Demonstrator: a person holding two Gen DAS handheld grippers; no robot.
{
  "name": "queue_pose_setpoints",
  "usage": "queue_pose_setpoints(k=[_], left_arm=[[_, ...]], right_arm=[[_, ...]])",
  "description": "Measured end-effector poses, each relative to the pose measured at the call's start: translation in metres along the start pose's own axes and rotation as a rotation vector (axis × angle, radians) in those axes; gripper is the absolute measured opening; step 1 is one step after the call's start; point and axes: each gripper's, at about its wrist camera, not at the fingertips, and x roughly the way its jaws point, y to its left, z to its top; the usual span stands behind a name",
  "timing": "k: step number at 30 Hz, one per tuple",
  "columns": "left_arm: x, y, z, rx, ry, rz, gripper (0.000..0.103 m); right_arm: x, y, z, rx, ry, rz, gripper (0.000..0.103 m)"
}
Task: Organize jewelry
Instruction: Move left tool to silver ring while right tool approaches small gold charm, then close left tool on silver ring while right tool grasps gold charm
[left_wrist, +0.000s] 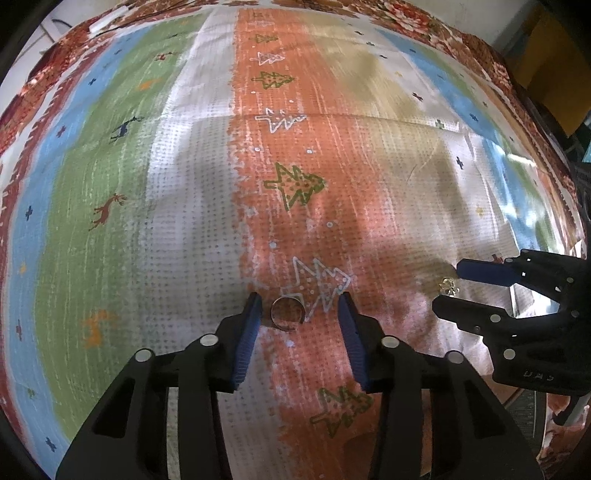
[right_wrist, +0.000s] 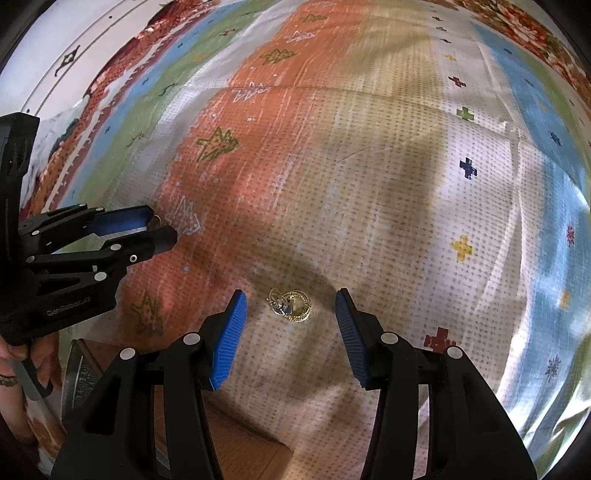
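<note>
A thin silver open ring (left_wrist: 287, 314) lies flat on the orange stripe of the patterned cloth (left_wrist: 332, 155). My left gripper (left_wrist: 300, 301) points down over it, open. The ring sits between the blue pads, closer to the left one, and neither pad presses on it. A small heap of gold earrings (right_wrist: 291, 306) rests on the beige part of the cloth. My right gripper (right_wrist: 290, 295) stands open around it with clear gaps on both sides. The left wrist view shows the right gripper (left_wrist: 447, 288) at the right edge, straddling the gold earrings (left_wrist: 448, 284). The left gripper (right_wrist: 162, 226) appears at the left of the right wrist view.
The striped cloth (right_wrist: 406, 166) with tree and deer prints covers the whole surface, with a fold line across it. A wooden edge (right_wrist: 240, 443) and a metal rim (right_wrist: 75, 369) show at the near side. A person's hand (right_wrist: 14, 354) holds the left gripper.
</note>
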Motion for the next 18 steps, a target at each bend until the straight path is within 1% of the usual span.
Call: queue_pose_setpoints(k=[1, 2, 3, 5, 6, 8, 10, 11, 12, 18], left_arm=[[0.0005, -0.0004, -0.0001, 0.003, 0.000, 0.003, 0.036], [0.0007, -0.0009, -0.0006, 0.007, 0.000, 0.007, 0.035], [0.0012, -0.0019, -0.0003, 0.011, -0.001, 0.011, 0.035], [0.0016, -0.0022, -0.0005, 0.015, -0.002, 0.019, 0.034], [0.0017, -0.0020, -0.0005, 0.015, -0.002, 0.021, 0.033], [0.0020, -0.0009, -0.0004, 0.015, -0.002, 0.023, 0.026], [0.0022, 0.0011, -0.0005, 0.010, -0.003, 0.023, 0.023], [0.0022, 0.0018, -0.0006, 0.008, -0.005, 0.025, 0.020], [0.0020, 0.0023, -0.0008, 0.007, -0.005, 0.024, 0.019], [-0.0002, 0.0042, -0.0009, 0.001, -0.013, 0.015, 0.019]], right_arm=[[0.0002, -0.0004, 0.0001, 0.001, 0.000, -0.005, 0.043], [0.0002, -0.0009, 0.0000, 0.001, 0.000, -0.009, 0.040], [0.0002, -0.0017, -0.0001, 0.003, 0.000, -0.009, 0.039], [0.0002, -0.0030, -0.0006, 0.005, 0.002, -0.011, 0.033], [0.0002, -0.0036, -0.0012, 0.005, 0.002, -0.011, 0.032], [0.0004, -0.0029, -0.0022, 0.000, 0.005, -0.011, 0.027], [0.0011, -0.0023, -0.0028, -0.007, 0.008, -0.012, 0.021], [0.0010, -0.0028, -0.0034, -0.007, 0.009, -0.012, 0.021], [0.0020, -0.0015, -0.0030, -0.006, 0.009, -0.013, 0.021], [0.0012, -0.0021, -0.0041, 0.000, 0.002, -0.009, 0.019]])
